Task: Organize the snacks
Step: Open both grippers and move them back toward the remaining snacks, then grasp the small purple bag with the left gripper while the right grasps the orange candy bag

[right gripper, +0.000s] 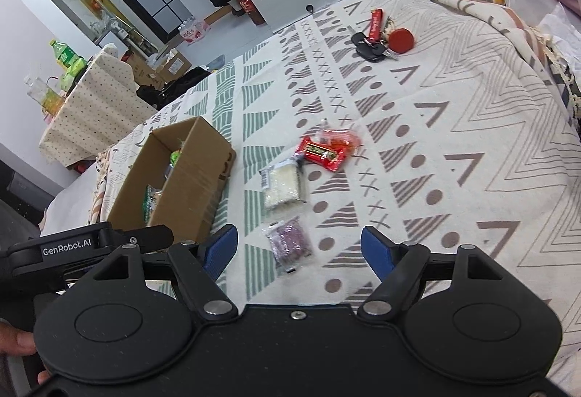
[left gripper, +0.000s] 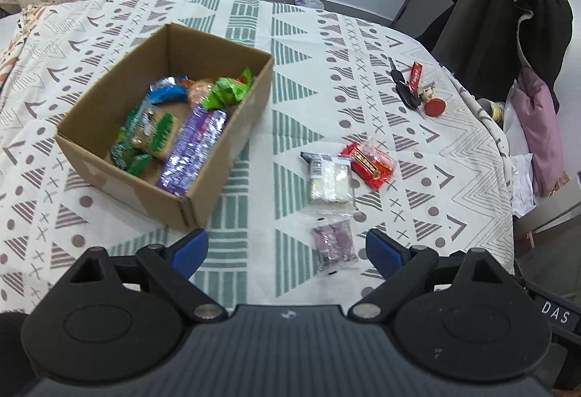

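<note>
1. The cardboard box (left gripper: 174,128) is sitting on the patterned tablecloth (left gripper: 454,157), holding green, blue and purple snack packs.
2. A red packet (left gripper: 370,163), white packet (left gripper: 328,184) and purple packet (left gripper: 334,242) are lying just beside it.
3. The left gripper (left gripper: 287,252) and right gripper (right gripper: 299,248) are both hovering over the purple one, jaws spread wide, gripping nothing.

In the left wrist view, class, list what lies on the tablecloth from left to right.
Cardboard box → purple snack packet → red snack packet → bunch of keys

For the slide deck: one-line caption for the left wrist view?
Open left gripper faces three snack packets left on the tablecloth beside a part-filled cardboard box.
</note>
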Available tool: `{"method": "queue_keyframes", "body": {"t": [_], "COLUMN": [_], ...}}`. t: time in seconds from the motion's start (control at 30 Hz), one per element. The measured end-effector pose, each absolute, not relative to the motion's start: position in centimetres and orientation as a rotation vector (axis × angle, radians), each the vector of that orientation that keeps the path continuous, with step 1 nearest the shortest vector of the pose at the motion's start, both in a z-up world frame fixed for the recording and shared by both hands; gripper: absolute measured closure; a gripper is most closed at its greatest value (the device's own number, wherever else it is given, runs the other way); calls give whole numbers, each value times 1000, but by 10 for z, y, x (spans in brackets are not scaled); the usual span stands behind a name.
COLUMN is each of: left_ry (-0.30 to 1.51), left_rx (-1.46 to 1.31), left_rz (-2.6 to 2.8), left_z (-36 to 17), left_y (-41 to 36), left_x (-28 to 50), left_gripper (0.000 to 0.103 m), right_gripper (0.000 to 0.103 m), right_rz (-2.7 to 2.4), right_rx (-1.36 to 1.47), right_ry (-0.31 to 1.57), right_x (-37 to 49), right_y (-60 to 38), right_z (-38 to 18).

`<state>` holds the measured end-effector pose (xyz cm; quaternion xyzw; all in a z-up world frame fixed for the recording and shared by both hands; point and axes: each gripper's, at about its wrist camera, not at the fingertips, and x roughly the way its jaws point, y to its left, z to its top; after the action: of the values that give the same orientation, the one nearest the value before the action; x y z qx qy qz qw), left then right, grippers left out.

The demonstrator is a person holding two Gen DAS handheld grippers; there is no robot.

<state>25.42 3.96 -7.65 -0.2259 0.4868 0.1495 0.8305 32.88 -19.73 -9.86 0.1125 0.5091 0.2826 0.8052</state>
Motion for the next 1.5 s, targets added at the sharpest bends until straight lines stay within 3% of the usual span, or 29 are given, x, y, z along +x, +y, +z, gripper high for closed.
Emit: {"method": "queue_keyframes", "body": {"t": [0.37,0.63,0.8,0.93,1.13,1.17,1.2,1.5], "left_ry": [1045,1092,1140,1183,1224,1217,1223,1256], "left_rx": [-525,-551,-577,-591,-604,-590,-579,-564], "left_rz": [318,315,315,311,328,334,339,328], "left_z": [-101,-130,-152,-171,-194,-193,-193,-190], "left_y": [19,11,10,9,11,11,11,32], "left_x": [272,297,311,322,332,334,335,335], "left_gripper": [14,23,34,35,52,65,69,72], "right_gripper": [30,33,36,37,38,38,38,39], "right_rz": [627,637,647,654,662,664,665,684], "right_rx": [210,187,162,137,99,94,86,70], "right_ry": [1094,1117,1144,1169,1191,1195,1196,1184], "right_x": [350,373,387,397,411,414,417,443], "right_y": [-209,-208,-201,-194,-184,-181,-179,-150], "right_z": [-110,-122,-134,-143,-153,-155,-157,-166]}}
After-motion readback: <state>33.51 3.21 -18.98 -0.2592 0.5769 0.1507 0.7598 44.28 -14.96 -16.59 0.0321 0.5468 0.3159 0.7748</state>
